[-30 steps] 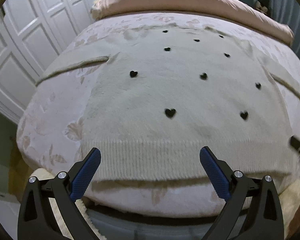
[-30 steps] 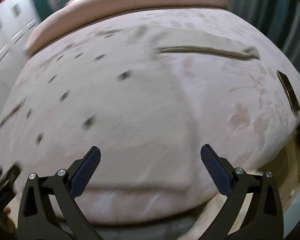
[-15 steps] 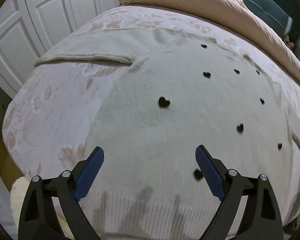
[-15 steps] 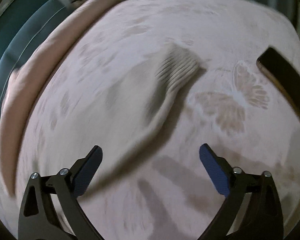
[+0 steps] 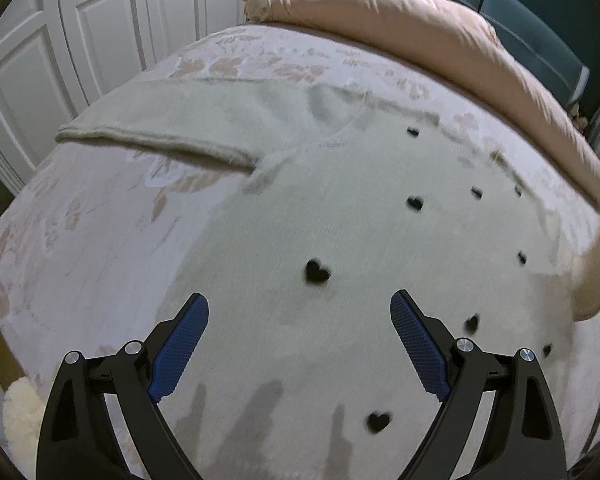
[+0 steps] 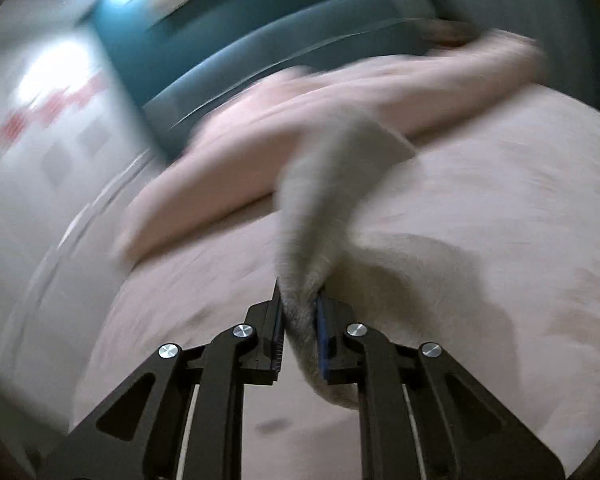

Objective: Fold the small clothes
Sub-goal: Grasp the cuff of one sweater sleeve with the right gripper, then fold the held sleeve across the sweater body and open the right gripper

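Note:
A cream knit sweater (image 5: 340,240) with small black hearts lies spread flat on the bed. Its left sleeve (image 5: 160,128) stretches out to the left. My left gripper (image 5: 300,320) is open and empty, low over the sweater's body. My right gripper (image 6: 300,320) is shut on the sweater's right sleeve (image 6: 320,200) and holds it lifted off the bed; the view is blurred by motion. The lifted sleeve also shows at the right edge of the left wrist view (image 5: 596,264).
The bed has a pale pink floral cover (image 5: 80,220). A folded pink duvet (image 5: 420,32) lies along the teal headboard (image 5: 540,12). White wardrobe doors (image 5: 60,40) stand to the left of the bed. A fluffy white rug (image 5: 20,408) lies below the bed's edge.
My right gripper has closed on the right sleeve and raised it, swinging toward the headboard. My left gripper has moved forward from the hem over the sweater's body, still open.

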The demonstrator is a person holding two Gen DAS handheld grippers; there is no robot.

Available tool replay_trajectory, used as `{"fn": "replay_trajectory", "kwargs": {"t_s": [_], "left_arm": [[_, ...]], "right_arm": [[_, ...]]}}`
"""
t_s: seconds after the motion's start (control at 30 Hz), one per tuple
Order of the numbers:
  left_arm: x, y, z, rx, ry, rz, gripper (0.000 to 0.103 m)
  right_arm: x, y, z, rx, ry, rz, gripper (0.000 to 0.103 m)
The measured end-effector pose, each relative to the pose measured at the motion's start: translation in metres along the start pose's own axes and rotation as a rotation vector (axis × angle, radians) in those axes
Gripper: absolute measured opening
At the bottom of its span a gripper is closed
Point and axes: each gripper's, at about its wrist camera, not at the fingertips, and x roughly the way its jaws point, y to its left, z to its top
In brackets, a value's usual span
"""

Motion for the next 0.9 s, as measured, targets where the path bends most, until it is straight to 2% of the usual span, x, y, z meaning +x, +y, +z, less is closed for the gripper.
{"fn": "replay_trajectory", "kwargs": {"t_s": [0.03,0.07,0.1,0.2,0.3,0.37,0.43,0.47,0.57,0.6,0.63,0.7,0.73,0.77,0.8,0.83,0.9], "left_arm": [[0.0,-0.001,0.003,-0.012,0.002,-0.014,0.089],[0.002,-0.002,0.008,-0.029,0.01,-0.041,0.091],[0.005,-0.004,0.013,-0.041,0.016,-0.059,0.091],[0.014,-0.008,0.029,-0.065,0.037,-0.108,0.091],[0.03,-0.007,0.046,-0.105,0.06,-0.192,0.092],[0.052,-0.007,0.059,-0.156,0.098,-0.245,0.092],[0.073,-0.008,0.065,-0.203,0.126,-0.262,0.092],[0.086,-0.009,0.068,-0.235,0.141,-0.286,0.092],[0.114,-0.011,0.07,-0.332,0.196,-0.32,0.088],[0.121,-0.012,0.069,-0.359,0.197,-0.306,0.085],[0.121,-0.012,0.071,-0.364,0.185,-0.301,0.076],[0.121,-0.019,0.079,-0.339,0.156,-0.346,0.039],[0.123,-0.023,0.085,-0.325,0.164,-0.4,0.003],[0.124,-0.027,0.092,-0.323,0.171,-0.444,0.005],[0.119,-0.032,0.102,-0.316,0.145,-0.459,0.005],[0.105,-0.039,0.117,-0.277,0.081,-0.471,0.004],[0.076,-0.052,0.139,-0.21,-0.036,-0.501,0.004]], "right_arm": [[0.018,0.035,-0.016,-0.068,0.045,0.038,0.02],[0.041,0.071,-0.041,-0.143,0.099,0.069,0.031],[0.064,0.097,-0.067,-0.203,0.152,0.073,0.035],[0.093,0.121,-0.12,-0.251,0.259,0.02,0.037],[0.072,0.088,-0.141,-0.131,0.293,0.019,0.041],[0.042,0.049,-0.148,-0.023,0.291,-0.014,0.051],[0.02,0.011,-0.152,0.058,0.275,-0.082,0.053],[0.014,-0.003,-0.151,0.096,0.271,-0.098,0.058],[0.002,-0.045,-0.152,0.255,0.261,-0.112,0.06],[0.004,-0.054,-0.151,0.299,0.263,-0.11,0.06],[0.008,-0.062,-0.152,0.34,0.261,-0.107,0.061],[0.025,-0.077,-0.151,0.419,0.264,-0.1,0.06],[0.031,-0.08,-0.149,0.435,0.26,-0.1,0.052],[0.038,-0.083,-0.143,0.444,0.254,-0.099,0.029],[0.042,-0.083,-0.134,0.435,0.26,-0.096,0.012],[0.044,-0.076,-0.12,0.415,0.24,-0.095,0.006],[0.017,-0.063,-0.092,0.384,0.078,-0.029,0.006]]}}
